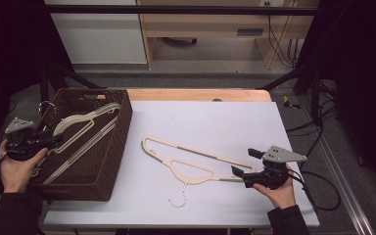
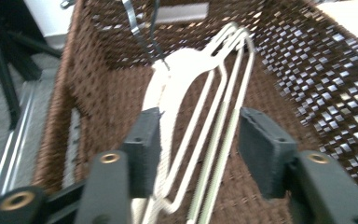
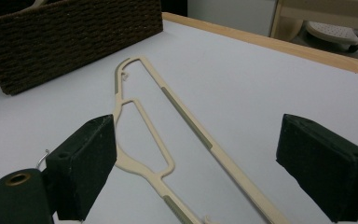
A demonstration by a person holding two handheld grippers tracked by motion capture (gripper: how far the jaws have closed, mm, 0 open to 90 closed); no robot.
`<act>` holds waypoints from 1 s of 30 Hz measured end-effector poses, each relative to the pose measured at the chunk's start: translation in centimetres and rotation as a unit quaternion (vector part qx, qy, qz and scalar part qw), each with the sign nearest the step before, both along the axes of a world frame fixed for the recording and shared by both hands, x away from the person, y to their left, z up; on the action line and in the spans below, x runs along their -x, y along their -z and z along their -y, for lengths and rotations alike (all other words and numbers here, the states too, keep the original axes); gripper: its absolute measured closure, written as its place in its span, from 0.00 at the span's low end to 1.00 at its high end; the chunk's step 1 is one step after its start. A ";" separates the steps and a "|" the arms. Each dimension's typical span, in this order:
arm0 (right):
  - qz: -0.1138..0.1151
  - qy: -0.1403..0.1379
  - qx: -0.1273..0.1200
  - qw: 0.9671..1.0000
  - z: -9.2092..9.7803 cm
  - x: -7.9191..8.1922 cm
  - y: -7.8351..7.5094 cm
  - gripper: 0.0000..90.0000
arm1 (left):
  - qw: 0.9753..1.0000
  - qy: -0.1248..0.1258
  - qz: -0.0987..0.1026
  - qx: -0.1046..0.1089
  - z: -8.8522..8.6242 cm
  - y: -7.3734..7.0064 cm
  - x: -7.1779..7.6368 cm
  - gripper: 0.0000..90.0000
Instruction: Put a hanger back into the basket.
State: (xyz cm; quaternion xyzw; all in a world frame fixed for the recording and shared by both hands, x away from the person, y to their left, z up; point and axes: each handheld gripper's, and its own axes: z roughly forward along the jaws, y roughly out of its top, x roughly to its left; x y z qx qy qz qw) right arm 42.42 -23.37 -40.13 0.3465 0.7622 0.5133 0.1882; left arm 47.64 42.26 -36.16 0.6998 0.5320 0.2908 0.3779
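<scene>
A: Start close in. What is the right gripper (image 1: 245, 162) doing?

B: Its fingers (image 3: 81, 170) stand wide apart and hold nothing. They straddle the near end of the cream hanger (image 1: 196, 161), which lies flat on the white surface (image 1: 254, 122), metal hook toward the person. In the right gripper view the long bar runs up between the 2 pads without touching either.

A: So which step is that?

B: I judge it the approach to a pickup: the gripper is lined up on the end of the hanger, but the grasp is not yet made.

A: And the left gripper (image 1: 44, 142)?

B: It is over the brown woven basket (image 1: 108, 161) at the left edge of the surface. Its fingers (image 2: 142, 156) are parted too, around the thin bars of the hangers in the basket (image 1: 83, 134); 1 pad sits just beside a bar, and I cannot tell whether it touches.

A: What does the next move call for?

B: Probably lowering the right fingers until the bar sits squarely between the pads, then closing. The bar is thin and flat against the surface, so the pads must come down low or they will slip over it.
</scene>
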 end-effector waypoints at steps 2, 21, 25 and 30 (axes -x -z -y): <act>0.000 0.000 0.000 1.000 0.0 0.0 0.0 0.13 | 1.000 0.014 0.013 0.010 0.4 0.0 0.2 0.45; -0.001 -0.024 0.008 1.000 -1.0 0.3 -0.1 0.14 | 0.975 0.181 0.108 0.075 10.9 -1.8 4.8 0.06; -0.003 -0.039 0.020 0.999 -1.8 0.3 0.1 0.14 | 0.967 0.212 0.112 0.090 13.5 -1.3 5.7 0.06; -0.017 -0.052 0.023 0.998 -2.7 0.0 0.8 0.16 | 0.962 0.236 0.104 0.087 16.1 0.1 6.3 0.06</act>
